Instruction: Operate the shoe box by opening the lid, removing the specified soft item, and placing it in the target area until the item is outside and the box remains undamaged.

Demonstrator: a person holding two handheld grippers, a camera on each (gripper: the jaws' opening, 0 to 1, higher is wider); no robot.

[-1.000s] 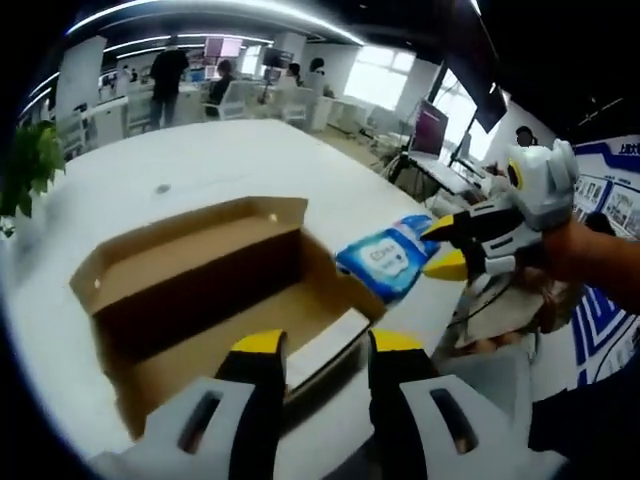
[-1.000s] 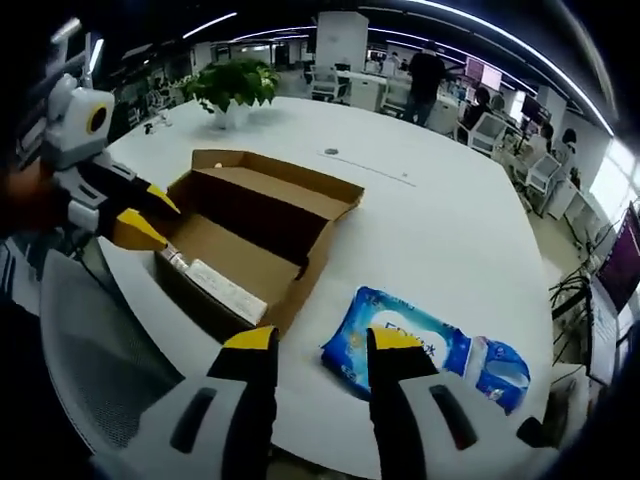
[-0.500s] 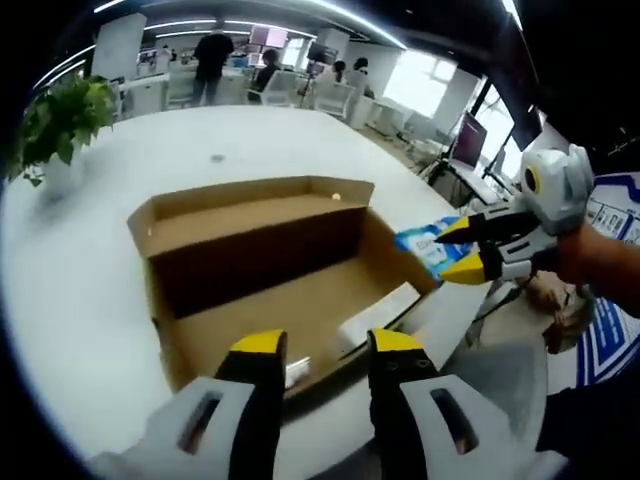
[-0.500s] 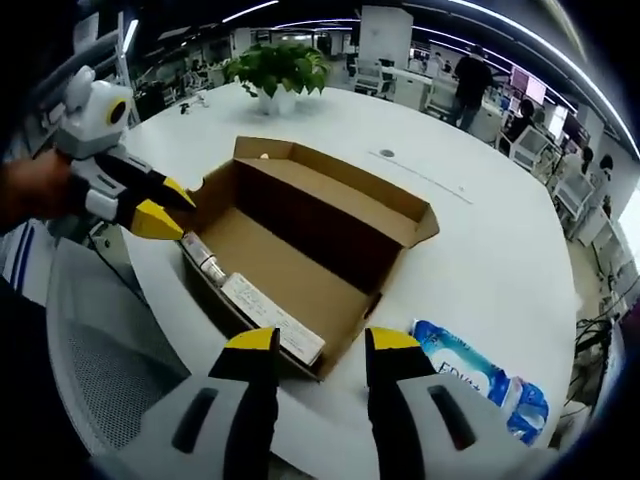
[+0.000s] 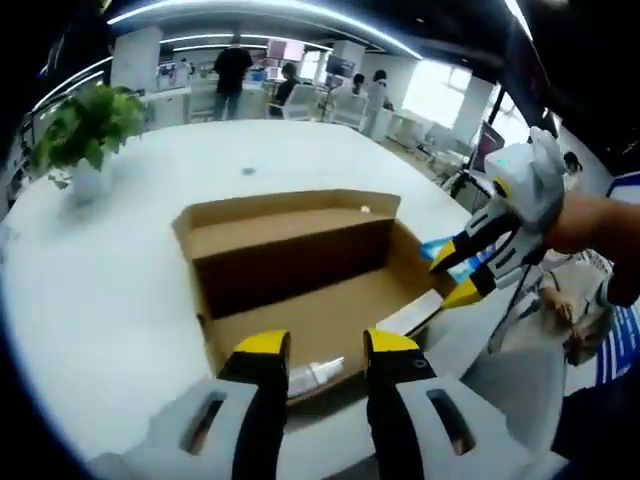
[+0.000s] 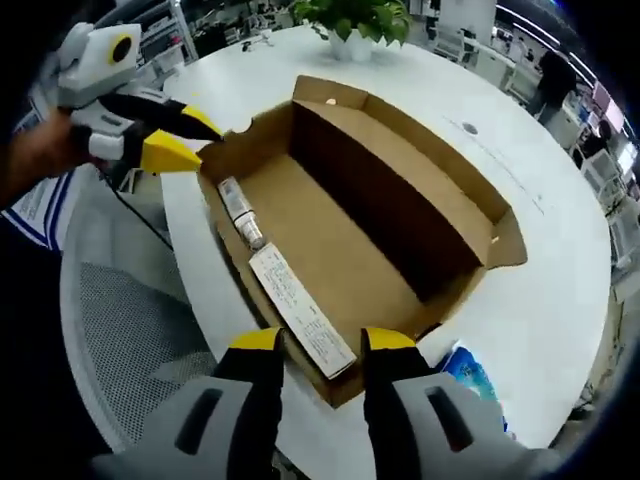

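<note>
On the white bench (image 6: 560, 270), open box (image 6: 370, 230) holding tube (image 6: 240, 210) and white strip (image 6: 300, 310), blue pack (image 6: 470, 375) outside beside it, left gripper (image 5: 318, 350) and right gripper (image 6: 316, 345) jaws parted, empty, at box edge.

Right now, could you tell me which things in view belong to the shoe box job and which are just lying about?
Belonging to the job:
- open cardboard shoe box
- blue soft pack on the table beside the box
- left gripper and right gripper, jaws empty

Just lying about:
- potted plant
- mesh chair
- small tube and white label in the box
</note>
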